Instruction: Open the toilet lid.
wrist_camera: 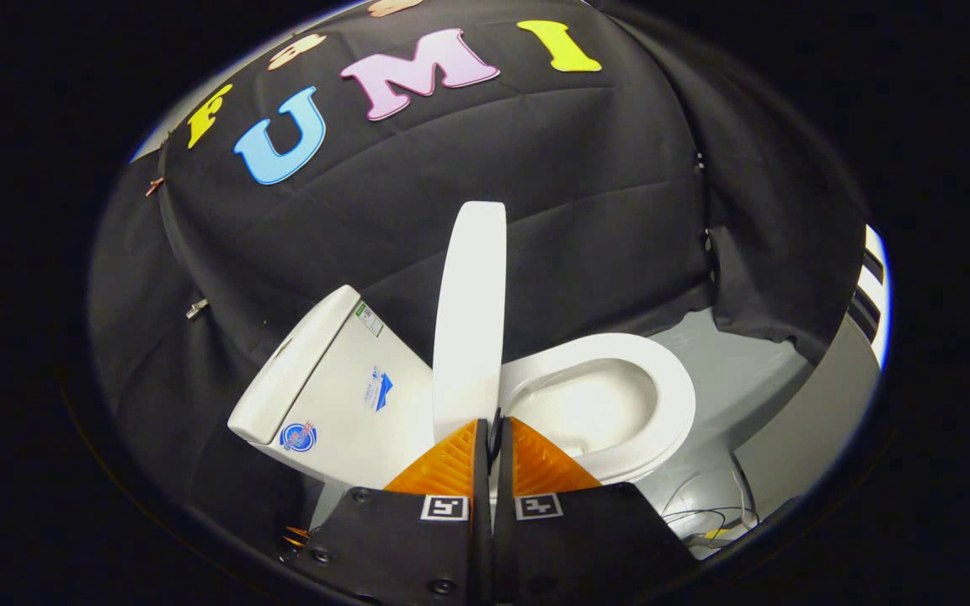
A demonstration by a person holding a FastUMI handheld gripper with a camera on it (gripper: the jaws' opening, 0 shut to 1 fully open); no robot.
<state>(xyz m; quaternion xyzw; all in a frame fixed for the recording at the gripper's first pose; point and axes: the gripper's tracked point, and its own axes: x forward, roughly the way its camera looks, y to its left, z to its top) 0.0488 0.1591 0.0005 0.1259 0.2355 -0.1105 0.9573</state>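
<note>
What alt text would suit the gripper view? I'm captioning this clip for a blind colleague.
The toilet lid stands raised, seen edge-on, with the gripper closed just below its lower edge; whether the fingers pinch it is unclear. The tank sits on one side of the lid, the open seat and bowl on the other, before a black cloth wall.

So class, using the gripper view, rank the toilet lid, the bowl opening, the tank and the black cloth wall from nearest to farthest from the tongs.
1. Toilet lid: raised upright, its edge right at the tips of the tongs, which look nearly closed on it.
2. Bowl opening: just beyond, to the lid's right.
3. Tank: beyond the fingers, left of the lid.
4. Black cloth wall: behind everything.
</note>
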